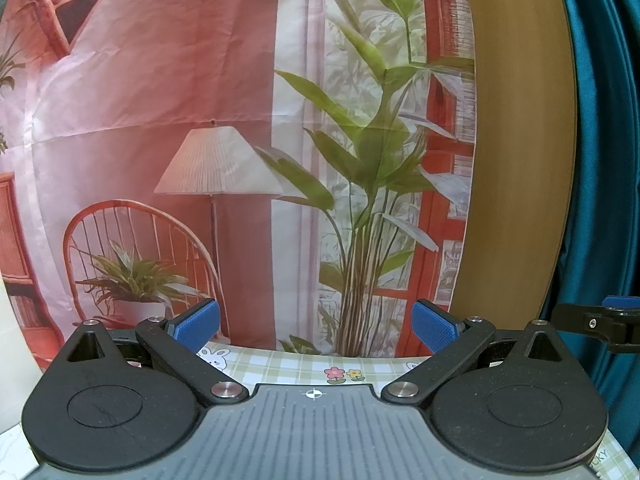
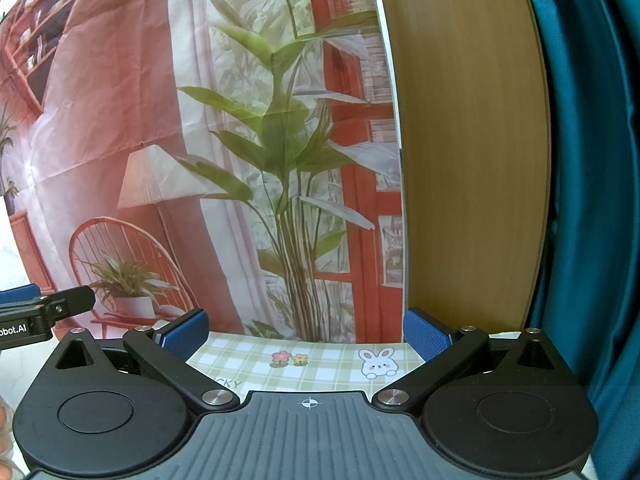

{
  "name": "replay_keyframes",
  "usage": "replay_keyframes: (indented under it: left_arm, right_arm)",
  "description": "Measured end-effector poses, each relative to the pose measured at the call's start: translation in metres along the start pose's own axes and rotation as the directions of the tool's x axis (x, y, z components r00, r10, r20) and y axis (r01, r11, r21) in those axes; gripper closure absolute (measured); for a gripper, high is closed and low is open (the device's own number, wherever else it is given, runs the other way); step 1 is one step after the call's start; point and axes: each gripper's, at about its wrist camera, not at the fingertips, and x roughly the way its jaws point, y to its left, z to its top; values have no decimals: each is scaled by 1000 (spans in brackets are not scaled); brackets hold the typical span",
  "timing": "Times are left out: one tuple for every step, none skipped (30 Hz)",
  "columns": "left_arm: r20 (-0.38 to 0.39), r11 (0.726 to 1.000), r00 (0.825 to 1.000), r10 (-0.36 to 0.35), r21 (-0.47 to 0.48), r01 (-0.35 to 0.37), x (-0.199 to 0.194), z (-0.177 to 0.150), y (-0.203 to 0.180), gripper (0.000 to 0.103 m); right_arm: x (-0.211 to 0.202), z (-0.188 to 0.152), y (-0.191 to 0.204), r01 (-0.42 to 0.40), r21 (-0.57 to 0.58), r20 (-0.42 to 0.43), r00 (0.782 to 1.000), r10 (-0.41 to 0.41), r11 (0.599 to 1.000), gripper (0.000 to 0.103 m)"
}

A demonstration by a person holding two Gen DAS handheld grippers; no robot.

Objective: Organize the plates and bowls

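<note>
No plate or bowl shows in either view. My left gripper point(image 1: 316, 326) is open and empty, its blue pads point(image 1: 196, 326) wide apart above the far edge of the checked tablecloth point(image 1: 288, 364). My right gripper point(image 2: 306, 334) is open and empty too, held level over the same cloth point(image 2: 248, 356). The right gripper's tip shows at the right edge of the left wrist view point(image 1: 600, 320). The left gripper's tip shows at the left edge of the right wrist view point(image 2: 44, 308).
A printed backdrop point(image 1: 200, 120) with a lamp, chair and plants hangs just behind the table. A wooden panel point(image 2: 468, 160) and a teal curtain point(image 2: 592, 160) stand to the right. A white object point(image 1: 10, 340) sits at the far left.
</note>
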Motion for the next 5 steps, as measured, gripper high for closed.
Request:
replay_keyframes:
  left_arm:
    - [-1, 1000, 1000, -1, -1, 1, 0, 0, 0, 0]
    - [-1, 1000, 1000, -2, 0, 2, 0, 0, 0, 0]
    - [0, 1000, 1000, -3, 0, 3, 0, 0, 0, 0]
    - [0, 1000, 1000, -3, 0, 3, 1, 0, 0, 0]
    - [-2, 1000, 1000, -3, -1, 3, 1, 0, 0, 0]
  right_arm:
    - [0, 0, 0, -1, -1, 0, 1000, 1, 1000, 0]
    - [0, 0, 0, 0, -1, 0, 1000, 0, 1000, 0]
    - [0, 0, 0, 0, -1, 0, 1000, 0, 1000, 0]
    - [0, 0, 0, 0, -1, 0, 1000, 0, 1000, 0]
    - [0, 0, 0, 0, -1, 0, 1000, 0, 1000, 0]
